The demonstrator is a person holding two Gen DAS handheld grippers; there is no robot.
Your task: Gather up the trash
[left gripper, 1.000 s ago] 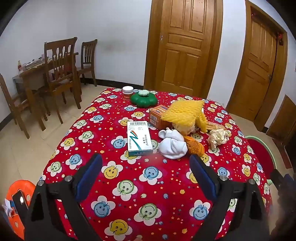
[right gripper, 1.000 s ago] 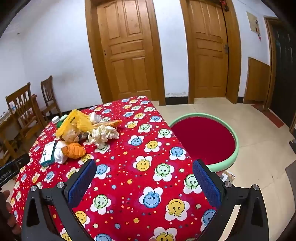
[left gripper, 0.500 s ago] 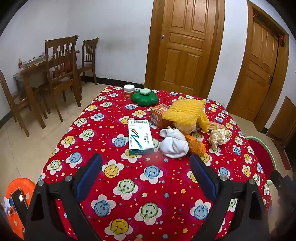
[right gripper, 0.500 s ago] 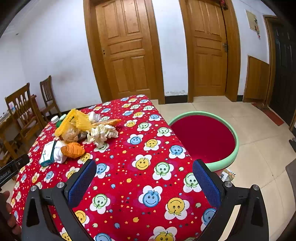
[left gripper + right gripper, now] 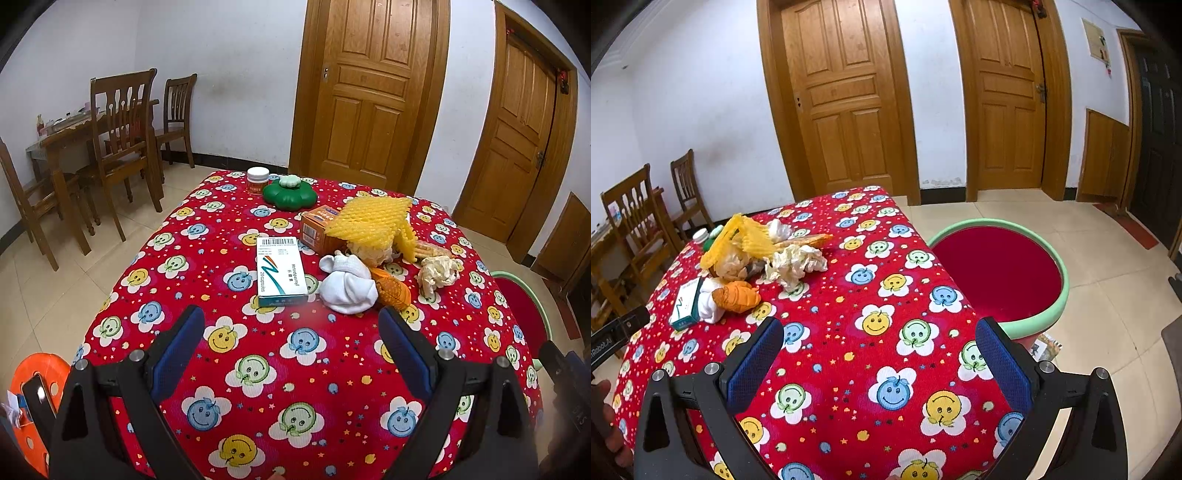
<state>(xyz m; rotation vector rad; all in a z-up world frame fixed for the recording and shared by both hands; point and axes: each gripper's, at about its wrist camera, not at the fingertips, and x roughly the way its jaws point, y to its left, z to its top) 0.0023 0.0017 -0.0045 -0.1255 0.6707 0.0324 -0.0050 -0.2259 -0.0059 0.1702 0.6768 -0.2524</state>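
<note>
On the white and teal medicine box [image 5: 280,273] lying flat on the table you can read "20 capsules" along its top face, under a barcode whose digits are too small to make out. On the black device [image 5: 613,334] at the left edge of your right wrist view, white lettering reads "Robot.AI", its start cut off.

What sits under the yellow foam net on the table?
The yellow foam net drapes over an orange box and a pale crumpled wad. The box's near end shows; whatever else lies beneath is covered.
</note>
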